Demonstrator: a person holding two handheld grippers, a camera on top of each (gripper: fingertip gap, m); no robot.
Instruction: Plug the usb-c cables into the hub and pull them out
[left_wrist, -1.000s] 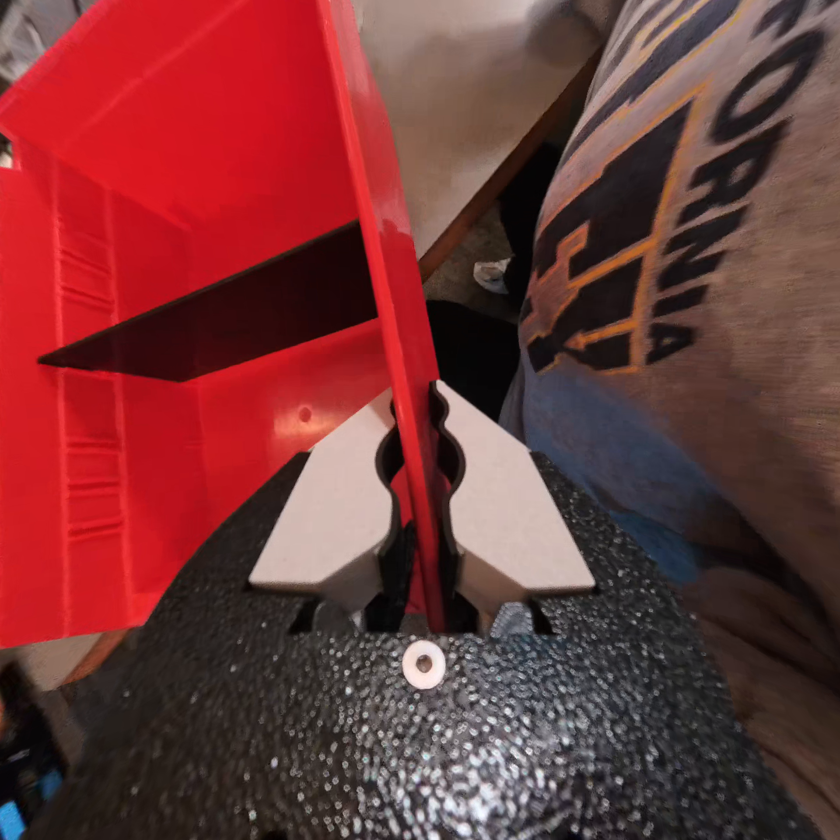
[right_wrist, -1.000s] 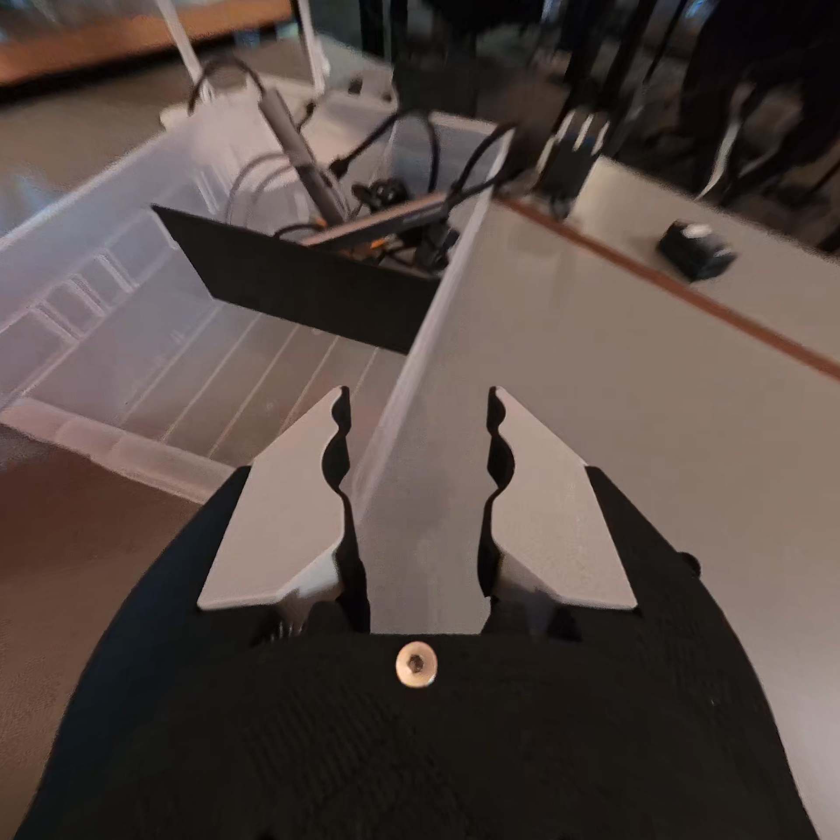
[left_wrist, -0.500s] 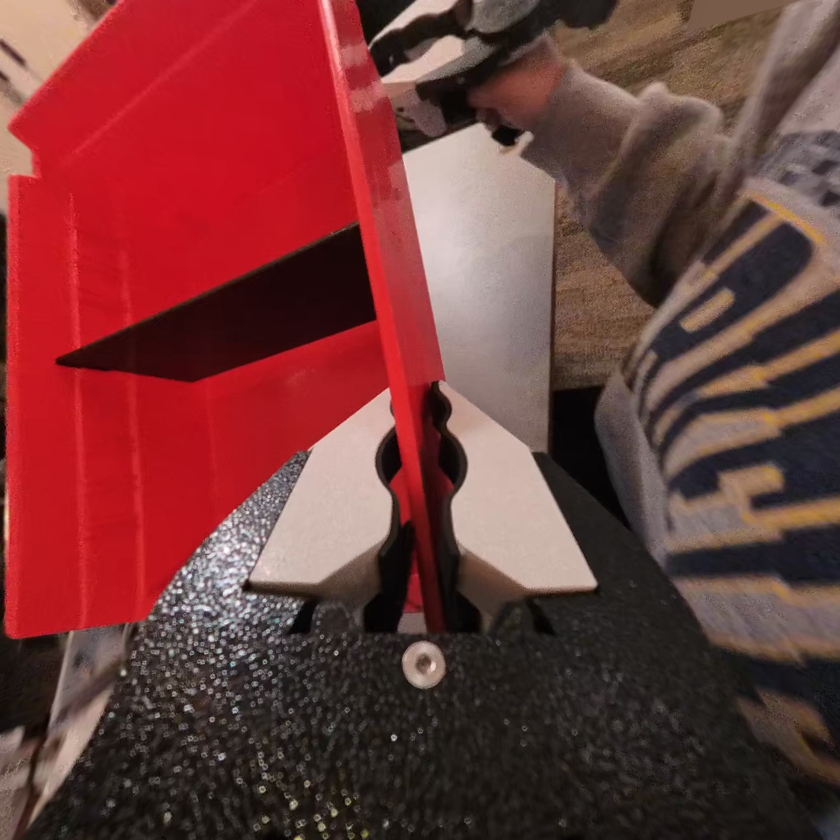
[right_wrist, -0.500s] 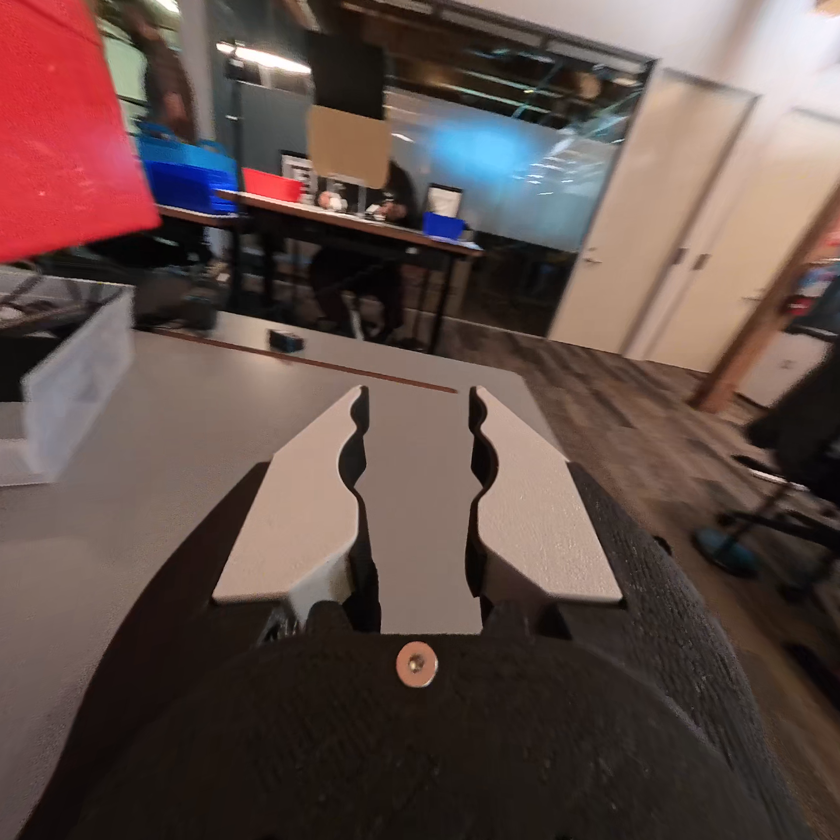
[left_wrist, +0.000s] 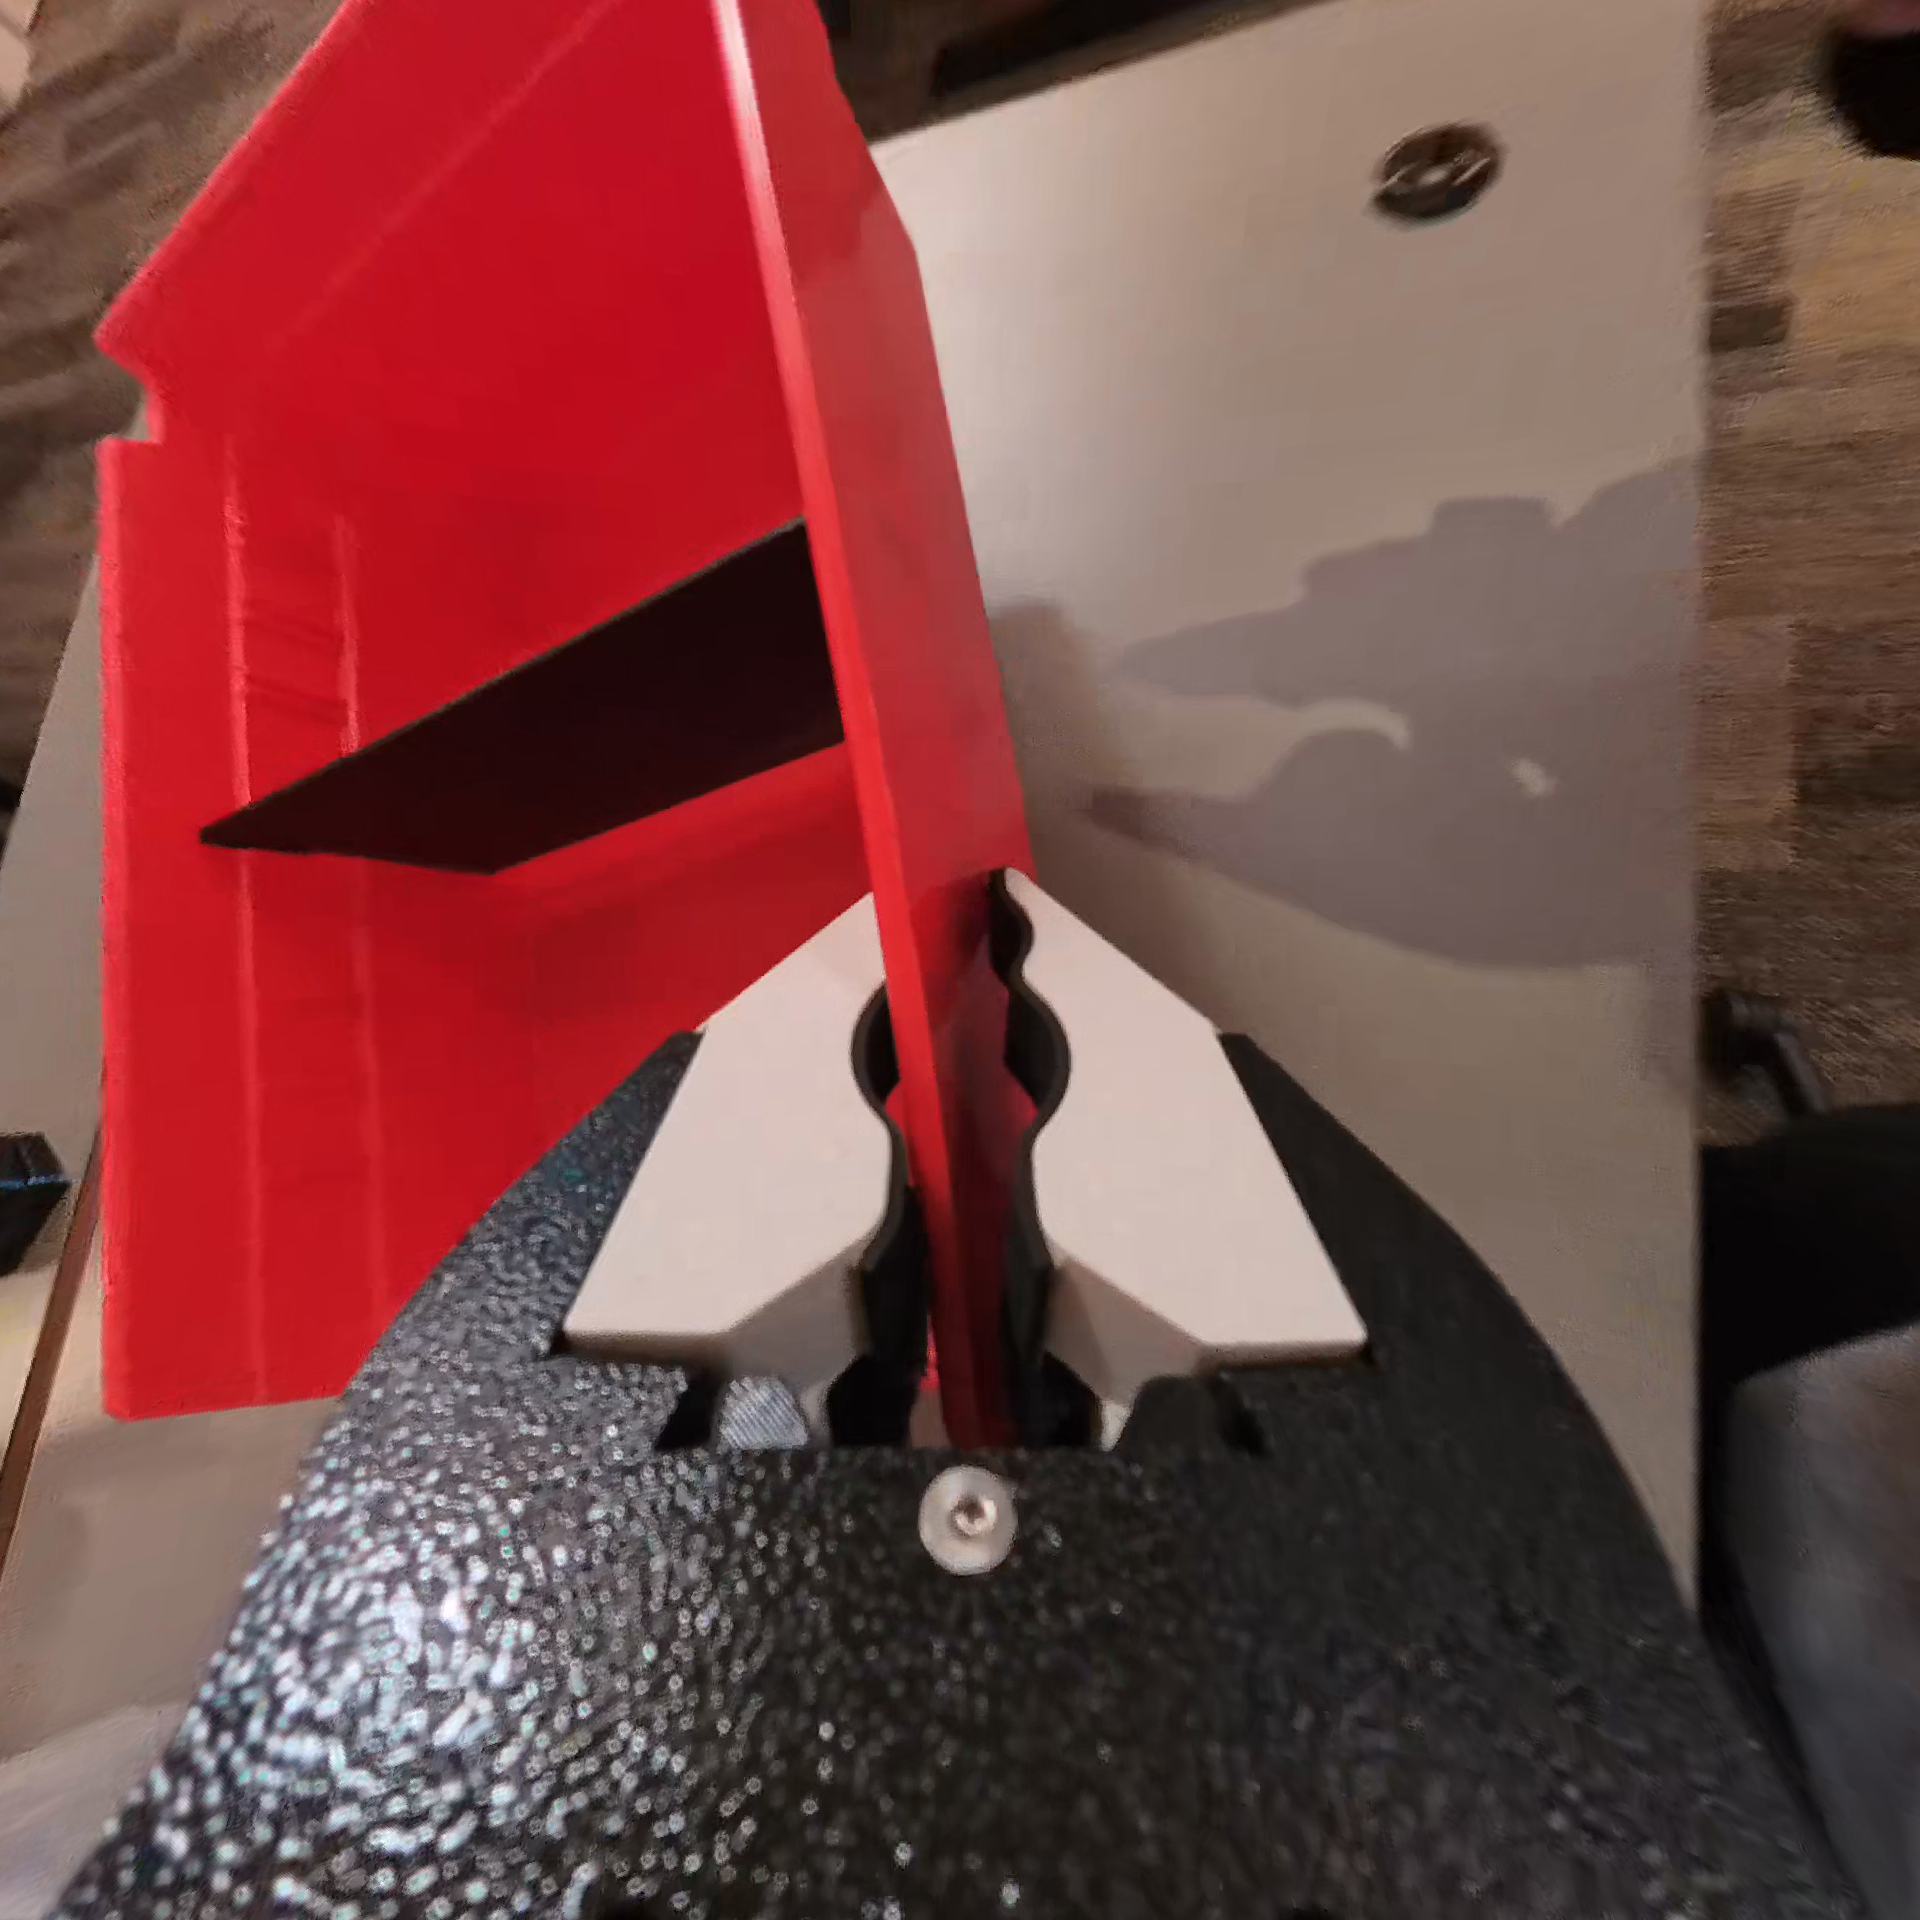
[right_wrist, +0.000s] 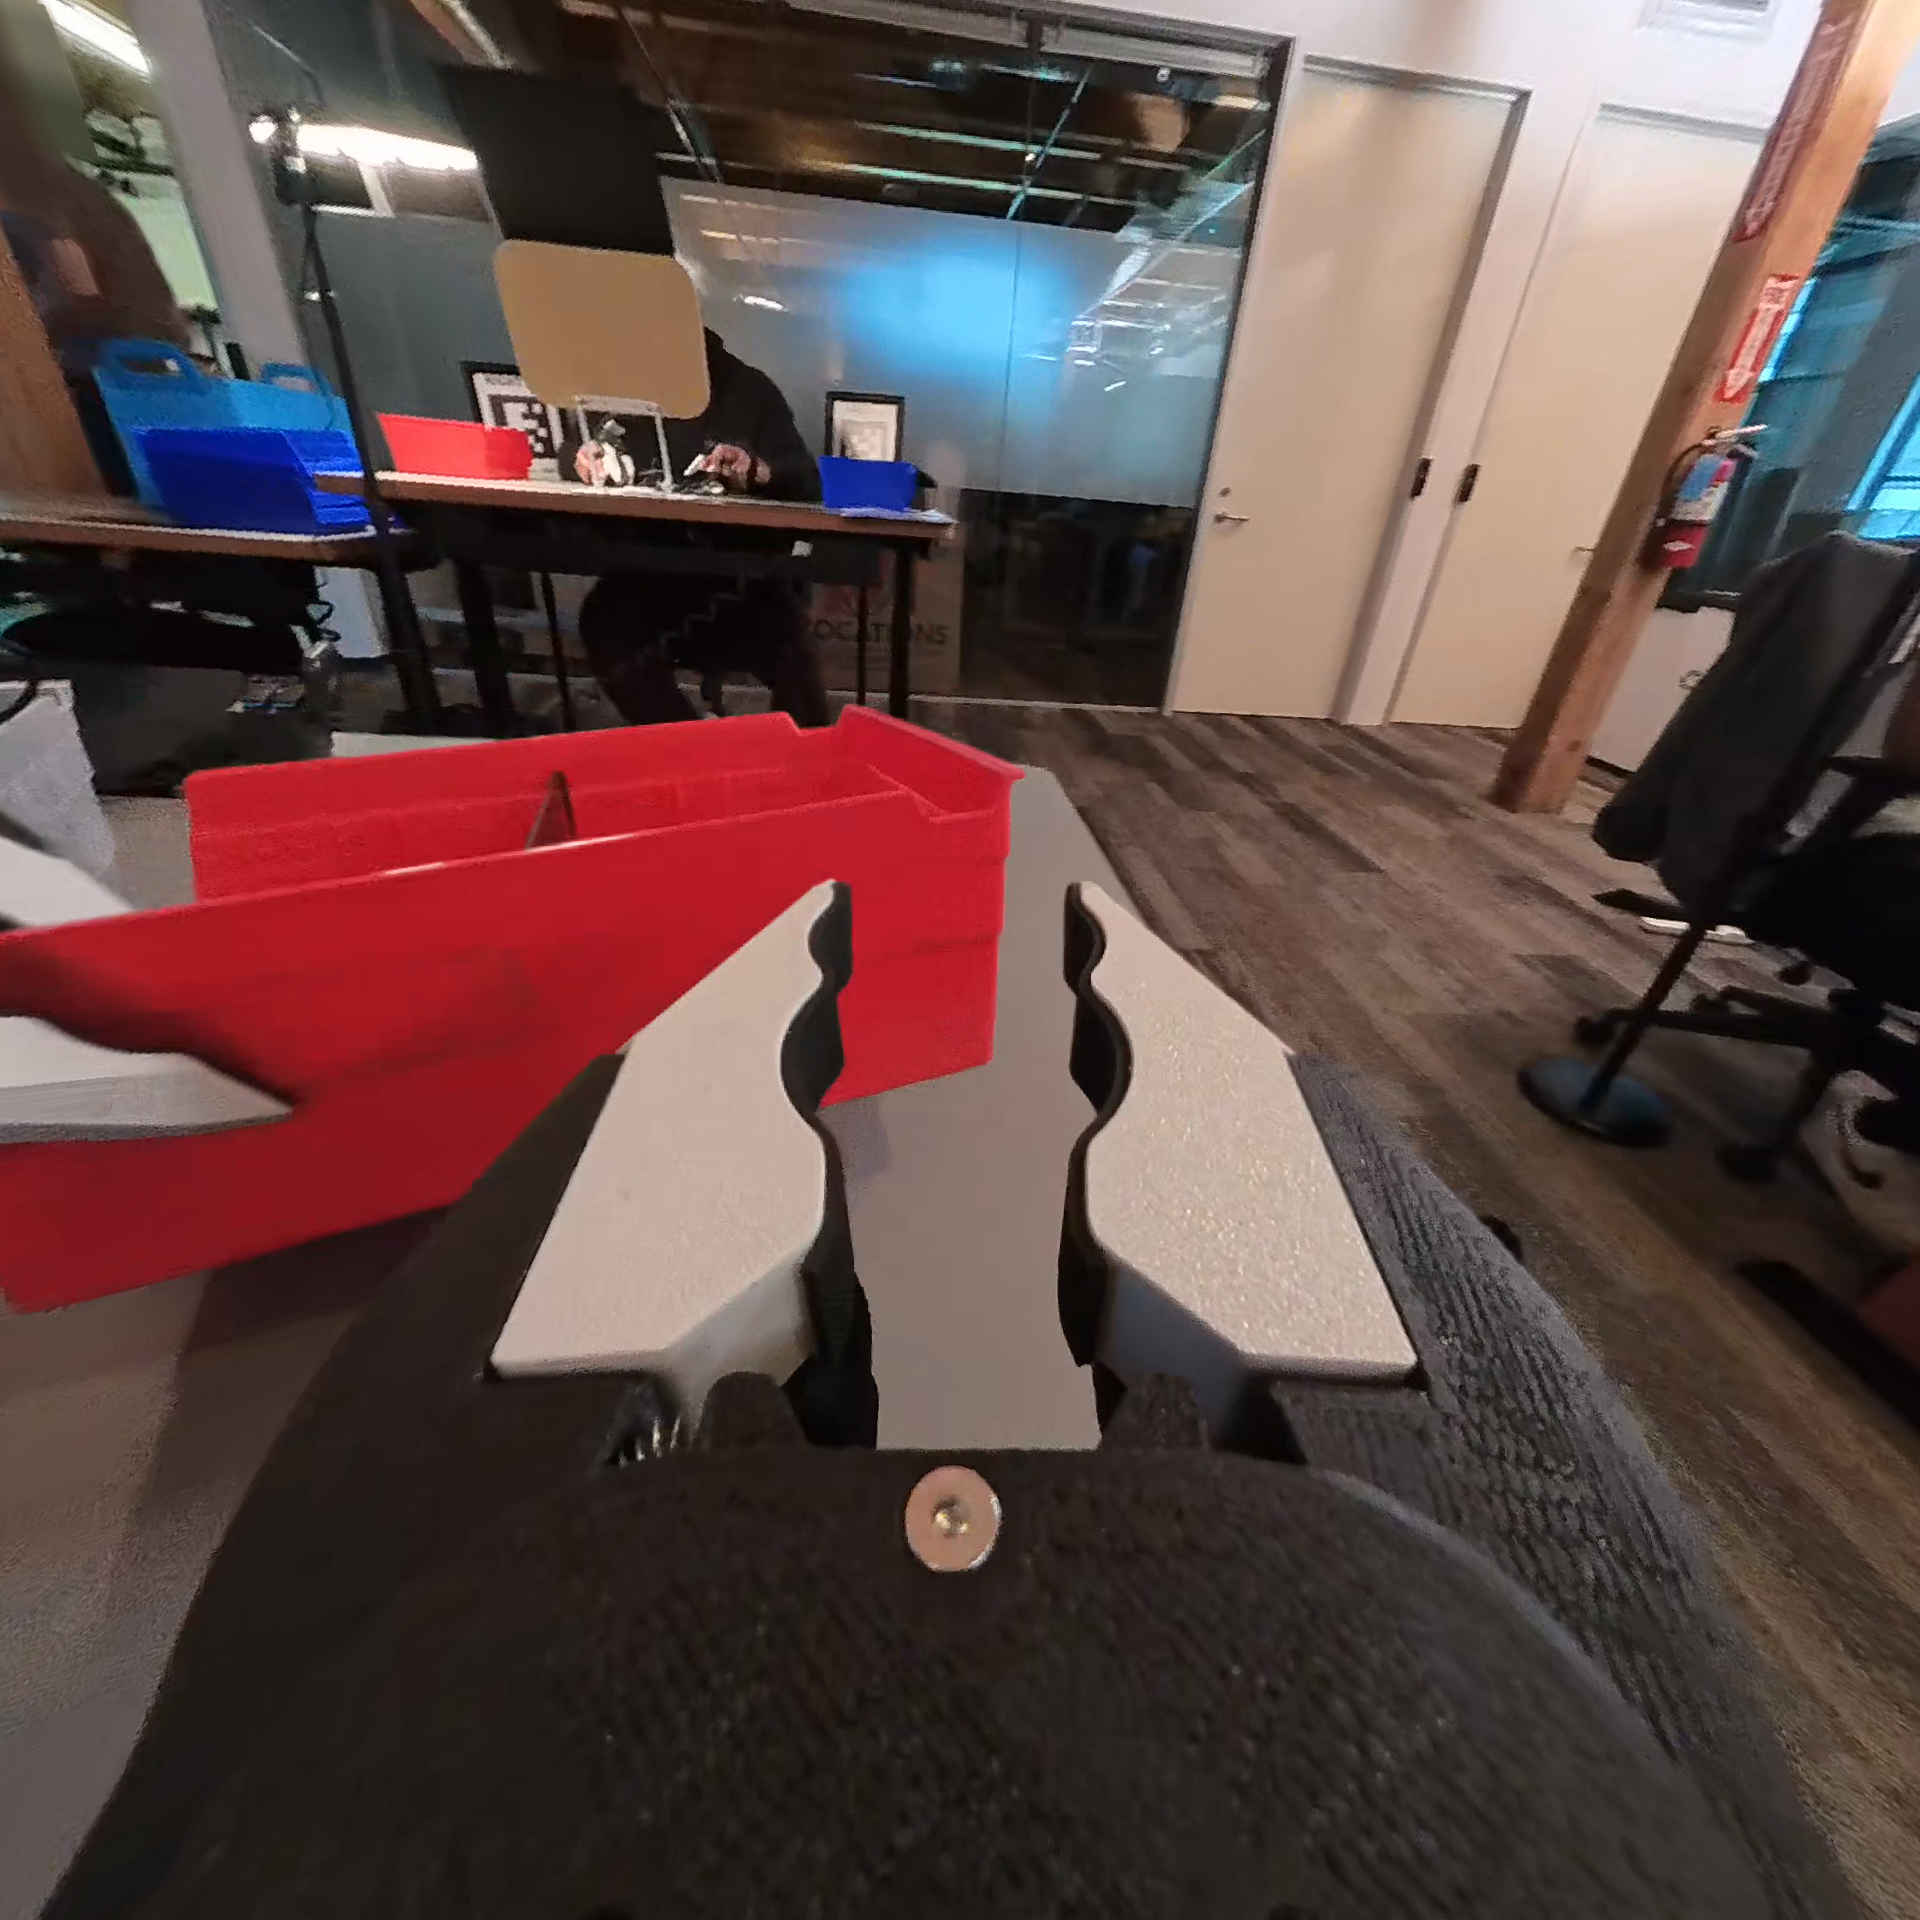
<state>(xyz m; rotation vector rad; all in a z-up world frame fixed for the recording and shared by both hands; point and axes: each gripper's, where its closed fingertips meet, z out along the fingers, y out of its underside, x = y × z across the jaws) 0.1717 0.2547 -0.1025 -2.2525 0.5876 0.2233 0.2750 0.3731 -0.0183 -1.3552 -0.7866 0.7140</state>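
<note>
Two hand-held grippers — left (left_wrist: 951, 997) clamps red bin (left_wrist: 468, 582), right (right_wrist: 956, 997) gapes.

Your left gripper (left_wrist: 940, 997) has its jaws pressed close together, pinching a thin wall of the red bin (left_wrist: 436, 582) between them. Your right gripper (right_wrist: 956, 935) holds nothing. Its jaws stand wide apart and point out over the tabletop (right_wrist: 966, 1299).

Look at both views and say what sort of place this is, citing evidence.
Probably an open office or lab workspace: a person sits working at a long desk with storage bins, a glass-walled room stands behind, and an office chair sits on the wood-look floor.
</note>
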